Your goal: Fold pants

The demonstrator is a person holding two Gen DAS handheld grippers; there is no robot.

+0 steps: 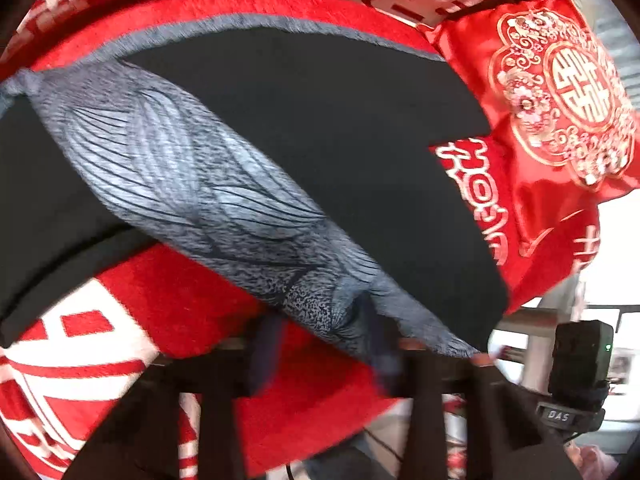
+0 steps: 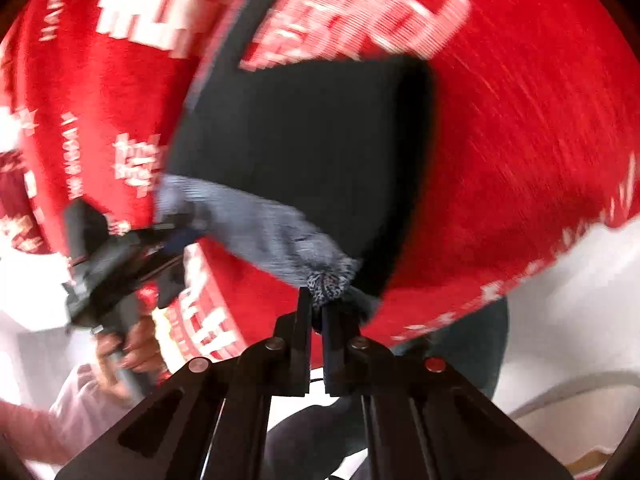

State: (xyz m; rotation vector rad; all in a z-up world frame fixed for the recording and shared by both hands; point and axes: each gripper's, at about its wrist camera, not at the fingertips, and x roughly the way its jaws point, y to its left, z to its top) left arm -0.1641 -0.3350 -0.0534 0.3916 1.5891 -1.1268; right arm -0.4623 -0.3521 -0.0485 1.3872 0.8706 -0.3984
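Red printed bedspread [image 1: 168, 292], red cushion [image 1: 560, 92].

A small grey tag [image 1: 558, 415] on the black device [image 1: 580, 364] at the lower right says "DAS". The shiny red cushion [image 1: 520, 60] has a round gold double-happiness sign [image 1: 582, 88] sewn on it. The red blanket [image 1: 168, 292] has big white signs and small white letters, too blurred to read.
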